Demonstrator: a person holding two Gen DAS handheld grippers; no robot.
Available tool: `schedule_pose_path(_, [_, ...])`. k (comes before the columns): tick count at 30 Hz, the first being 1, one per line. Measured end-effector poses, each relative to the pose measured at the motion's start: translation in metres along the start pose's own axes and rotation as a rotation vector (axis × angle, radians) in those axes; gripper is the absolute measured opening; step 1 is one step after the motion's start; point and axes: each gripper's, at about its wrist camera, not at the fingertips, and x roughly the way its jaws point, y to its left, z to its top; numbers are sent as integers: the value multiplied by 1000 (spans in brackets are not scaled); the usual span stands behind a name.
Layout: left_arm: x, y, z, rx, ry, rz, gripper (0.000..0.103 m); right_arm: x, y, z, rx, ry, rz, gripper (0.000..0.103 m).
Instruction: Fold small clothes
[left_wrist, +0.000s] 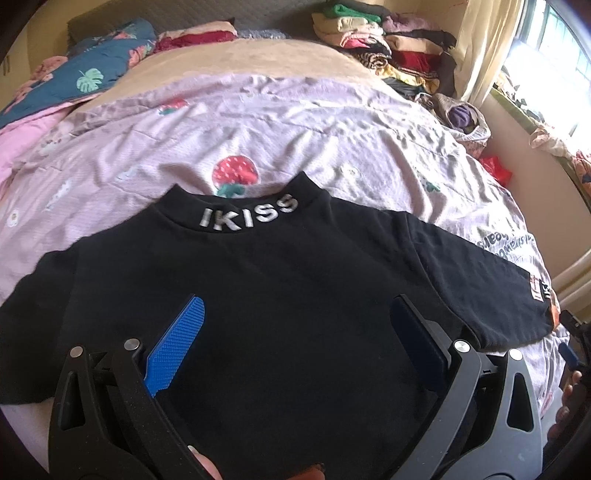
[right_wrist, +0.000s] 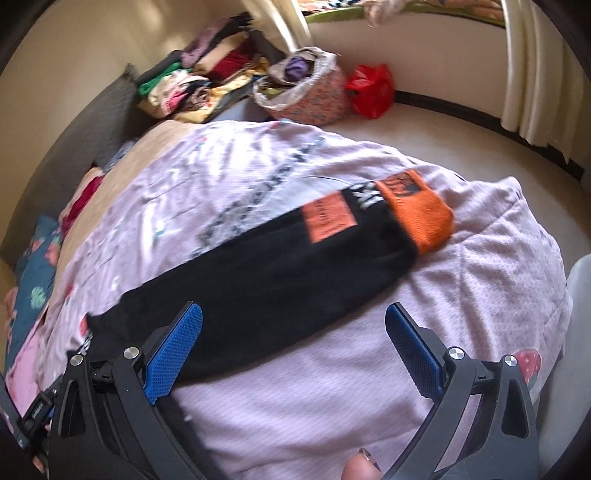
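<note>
Hovering with both sets of fingers spread apart and holding nothing, my left gripper (left_wrist: 295, 325) hangs over the black cotton top with white collar lettering (left_wrist: 258, 280), my right gripper (right_wrist: 293, 332) over its orange-cuffed sleeve (right_wrist: 421, 218). It lies flat on the pink strawberry-print bedspread (left_wrist: 295, 140); stacked folded clothes (left_wrist: 388, 48) and a fabric basket (right_wrist: 310, 92) sit beyond.

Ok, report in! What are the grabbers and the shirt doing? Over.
Left tool open over the black shirt, right tool open by its sleeve. Shirt flat on the pink sheet, not yet folded. Nothing in the way.
</note>
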Motion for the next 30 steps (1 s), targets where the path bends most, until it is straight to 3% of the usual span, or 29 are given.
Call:
schedule_pose_path(6, [21,-11,2,7,28,-4,95,32,-38,14,141,48,76,99])
schedule_pose_path(12, [45,-18,8,23,60,23,95,55,-58,30,224,34,81,98])
schedule_pose_path(15, [48,-16,7,15,64,23,95,60,-67,38,264,-1,96,77])
schedule_pose_path(17, [44,-16,5,17,54,22,95,60,-73,39,289,-20,117,56])
schedule_pose_path(19, [38,-17,4,26,40,24,95,57,-79,39,303,-34,139,25])
schedule_pose_path(20, [35,-16,4,26,34,19,95,53,-81,38,307,-46,166,19])
schedule_pose_path(30, [-11,-10,1,-5,-34,-49,95,-9,-36,37,158,-177,308,13])
